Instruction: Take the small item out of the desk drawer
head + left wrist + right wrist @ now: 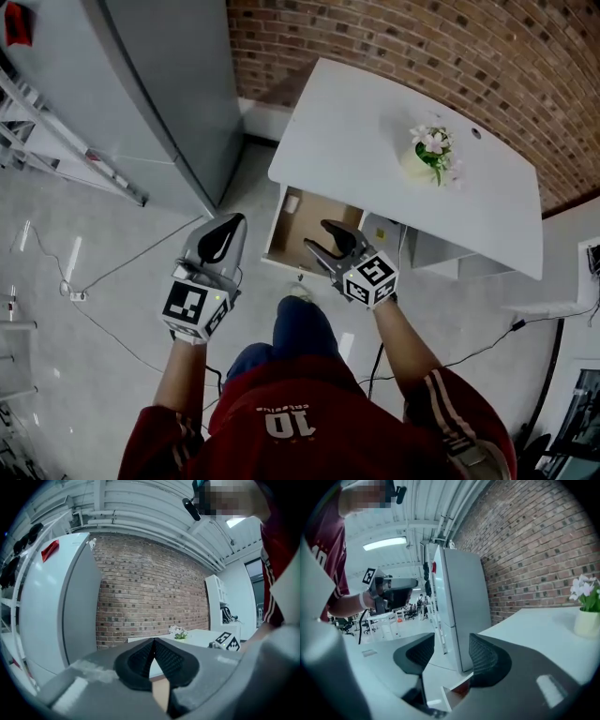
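The white desk (375, 141) has its drawer (281, 234) pulled out, showing a brown bottom. A small pale item (292, 202) lies in the drawer's far left corner. My right gripper (323, 240) hovers over the drawer's front right part, jaws open and empty. In the right gripper view the right gripper (452, 656) looks across the drawer's corner (451, 693). My left gripper (221, 242) is held left of the drawer, above the floor, and in its own view the left gripper (153, 644) has its pads touching, nothing between them.
A pot of pale flowers (430, 153) stands on the desk top. A tall grey fridge (169, 94) is left of the desk, with a metal ladder frame (66, 141) beside it. Cables (103, 272) run over the floor. A brick wall (422, 47) is behind.
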The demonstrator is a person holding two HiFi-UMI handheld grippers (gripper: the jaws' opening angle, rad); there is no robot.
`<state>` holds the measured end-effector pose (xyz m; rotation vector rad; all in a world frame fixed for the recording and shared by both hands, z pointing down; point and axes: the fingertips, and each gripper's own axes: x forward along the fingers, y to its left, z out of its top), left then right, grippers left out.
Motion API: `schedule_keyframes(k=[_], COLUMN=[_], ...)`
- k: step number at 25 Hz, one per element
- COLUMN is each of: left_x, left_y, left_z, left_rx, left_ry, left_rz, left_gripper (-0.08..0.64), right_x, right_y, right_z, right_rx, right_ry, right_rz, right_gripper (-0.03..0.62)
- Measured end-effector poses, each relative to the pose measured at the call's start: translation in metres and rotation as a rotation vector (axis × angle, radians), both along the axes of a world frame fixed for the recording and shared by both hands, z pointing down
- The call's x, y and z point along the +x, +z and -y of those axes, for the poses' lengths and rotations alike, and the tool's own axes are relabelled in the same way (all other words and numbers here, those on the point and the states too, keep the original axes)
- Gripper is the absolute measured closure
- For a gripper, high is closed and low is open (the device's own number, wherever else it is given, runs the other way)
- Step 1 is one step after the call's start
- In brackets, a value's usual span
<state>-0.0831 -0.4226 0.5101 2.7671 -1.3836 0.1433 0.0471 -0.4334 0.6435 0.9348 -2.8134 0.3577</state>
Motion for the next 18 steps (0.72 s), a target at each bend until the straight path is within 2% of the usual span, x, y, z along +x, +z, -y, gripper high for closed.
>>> schedule_keyframes(k=[7, 12, 18], left_x=[0.009, 0.008, 0.007], left_y=[0.077, 0.126, 0.178], left_z=[0.028, 0.047, 0.077], left_rx=[-0.033, -0.055, -0.051], left_ry=[-0.024, -0.039, -0.023], left_rz=[0.009, -0.012, -0.031], left_gripper=[0.557, 0.557, 0.557], right_x=[0.004, -0.002, -0.014], right_y=[0.121, 0.206, 0.3], right_z=[0.052, 0.099, 0.15], right_rx=[-0.107, -0.157, -0.218], right_ry=[0.004, 0.027, 0.045], right_rz=[-0.004, -0.047, -0.183], right_gripper=[0.365, 0.353, 0.325])
